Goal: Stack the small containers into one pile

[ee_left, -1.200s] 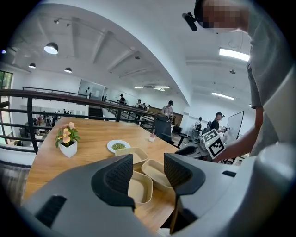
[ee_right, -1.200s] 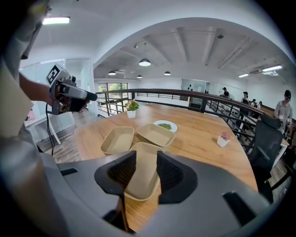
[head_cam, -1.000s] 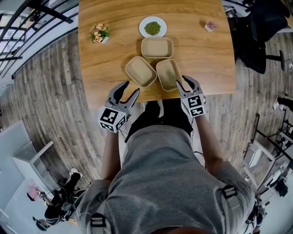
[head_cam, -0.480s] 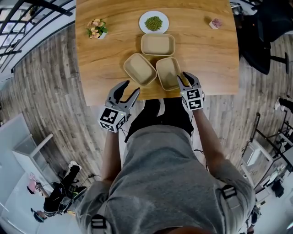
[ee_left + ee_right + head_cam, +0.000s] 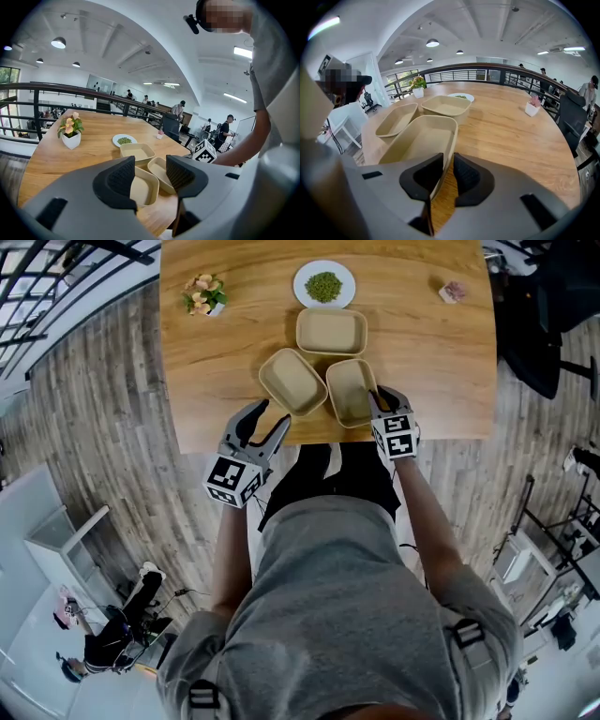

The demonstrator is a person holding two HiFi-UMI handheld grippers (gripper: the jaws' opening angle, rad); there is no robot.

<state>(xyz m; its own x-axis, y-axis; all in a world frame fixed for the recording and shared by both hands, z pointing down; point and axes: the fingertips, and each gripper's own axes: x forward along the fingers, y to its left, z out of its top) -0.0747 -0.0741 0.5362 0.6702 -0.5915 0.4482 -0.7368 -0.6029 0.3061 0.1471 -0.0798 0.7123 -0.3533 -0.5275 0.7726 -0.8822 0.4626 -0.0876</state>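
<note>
**Item: right-hand small container [image 5: 352, 390].** Beige, open-topped and empty. It stands on the bench [image 5: 216, 362] directly ahead of the right hand-held gripper [image 5: 380, 401]. Its near end wall sits between that gripper's jaws, one pad inside and one outside. The jaws are closing on the wall. A sliver of bench shows beside the outer pad, so the pinch is judged not yet firm. Taking it by an end wall probably serves to lift it and lower it into a neighbour.

**Item: left-hand small container [image 5: 293, 381].** Just beside the first, ahead of the left hand-held gripper [image 5: 265, 418].

**Item: far small container [image 5: 331, 331].** Beyond both, farthest from either gripper. None is nested yet, so the pile is not begun.

**Left hand-held gripper.** Jaws spread with nothing between them. It hangs at the bench's near edge, likely waiting to steady or take a container.

**Beyond the containers.** A plate of green bits [image 5: 324, 284], a flower pot [image 5: 204, 293] far left, and a small pink object [image 5: 455, 291] far right.
</note>
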